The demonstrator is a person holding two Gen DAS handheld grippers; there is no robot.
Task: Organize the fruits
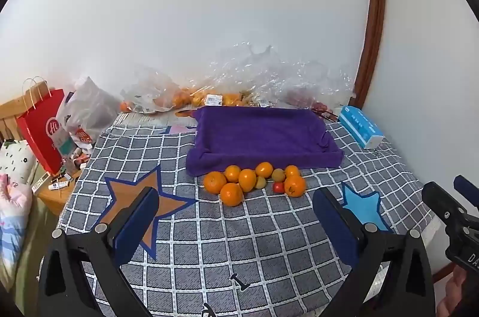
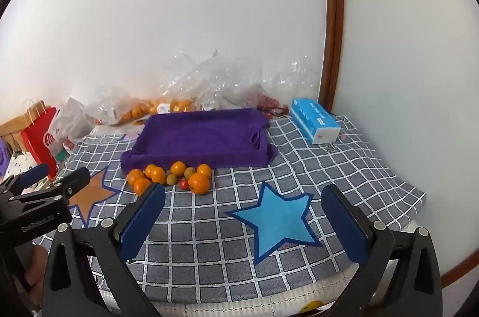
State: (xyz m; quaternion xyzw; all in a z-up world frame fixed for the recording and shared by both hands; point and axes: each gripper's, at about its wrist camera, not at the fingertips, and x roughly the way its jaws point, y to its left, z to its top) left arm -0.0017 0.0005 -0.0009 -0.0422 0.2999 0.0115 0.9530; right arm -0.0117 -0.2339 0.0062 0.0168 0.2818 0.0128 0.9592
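The fruits [image 1: 254, 182] sit mid-surface, far ahead of both tools. The left tool [image 1: 236, 224] and right tool [image 2: 244, 222] hover low, wide open, holding nothing.

Right claw [image 2: 242, 222] gapes over the checked tabletop [image 2: 344, 164]; oranges [image 2: 199, 183] cluster at eleven o'clock, touching the purple tray [image 2: 197, 137].

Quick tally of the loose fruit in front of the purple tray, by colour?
Orange fruits: 7
Yellow-green fruits: 2
Red fruit: 1
Total: 10, all lying on the checked cloth, none in the purple tray.
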